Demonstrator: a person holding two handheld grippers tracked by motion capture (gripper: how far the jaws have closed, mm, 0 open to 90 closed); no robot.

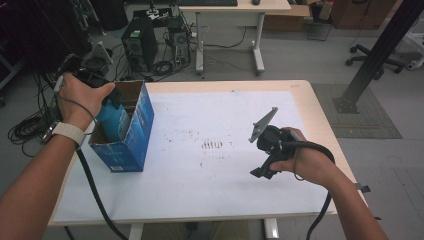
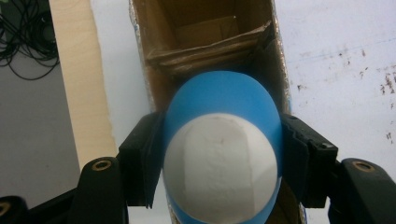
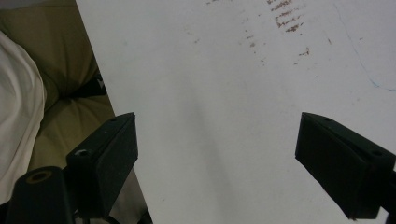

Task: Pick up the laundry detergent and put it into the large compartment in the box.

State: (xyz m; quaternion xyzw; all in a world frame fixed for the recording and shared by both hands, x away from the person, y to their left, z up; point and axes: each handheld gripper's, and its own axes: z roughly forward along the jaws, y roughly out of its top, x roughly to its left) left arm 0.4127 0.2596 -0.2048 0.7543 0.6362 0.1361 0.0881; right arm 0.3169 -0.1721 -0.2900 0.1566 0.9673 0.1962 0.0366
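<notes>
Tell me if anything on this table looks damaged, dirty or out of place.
The white table cover has dark brownish smudges near its middle. The blue box has a creased, crumpled inner cardboard flap. The blue and white object held over it looks intact.

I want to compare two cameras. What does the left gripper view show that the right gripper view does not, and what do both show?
Left gripper view: its black jaws are shut on a blue and white object, held over the open cardboard box, with the table's wooden edge beside it.

Right gripper view: the right gripper with its jaws wide apart and nothing between them, and the person's clothing beyond the table edge.

Both: the white, speckled table cover.
</notes>
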